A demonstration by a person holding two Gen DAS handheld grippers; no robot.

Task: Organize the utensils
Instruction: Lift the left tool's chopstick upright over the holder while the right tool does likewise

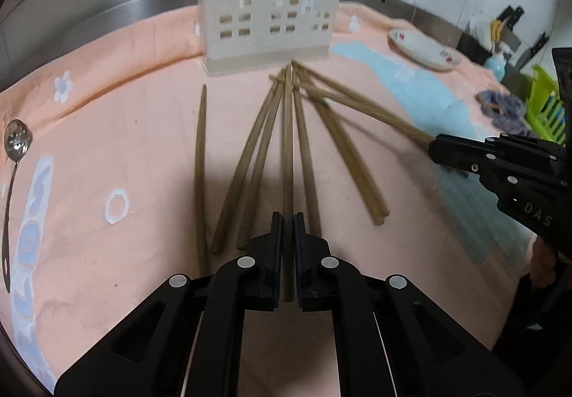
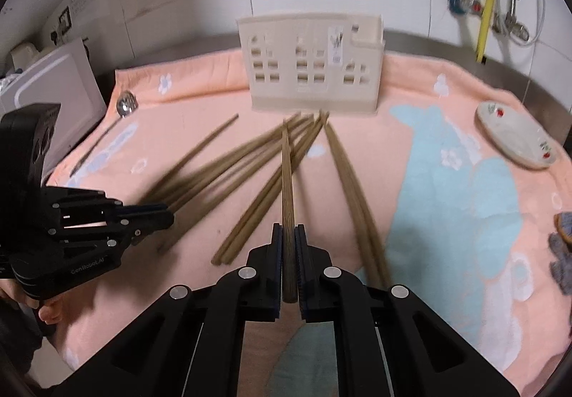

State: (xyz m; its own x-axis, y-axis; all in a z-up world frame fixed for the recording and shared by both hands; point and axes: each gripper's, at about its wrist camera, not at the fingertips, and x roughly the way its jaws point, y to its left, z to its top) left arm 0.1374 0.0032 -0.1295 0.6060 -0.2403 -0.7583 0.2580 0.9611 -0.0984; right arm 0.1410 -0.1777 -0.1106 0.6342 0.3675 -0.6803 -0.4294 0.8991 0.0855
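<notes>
Two hand-held grippers work over a table draped in a peach towel [image 1: 150, 132]. At its back stands the cream utensil holder [image 1: 266, 21], upright, with cut-out windows. Fanned in front of it, tips gathered near its base, lie the wooden chopsticks [image 1: 250, 161], one lying apart to the left. The left hand-held gripper [image 1: 288, 218] is clamped on one chopstick [image 1: 287, 147] at its thick end; the right hand-held gripper [image 2: 289, 229] is likewise clamped on a chopstick [image 2: 286, 175]. These sticks look light, stiff and smooth, so a grip near the blunt end should steady them. A slotted spoon [image 1: 16, 141] lies at the left edge.
</notes>
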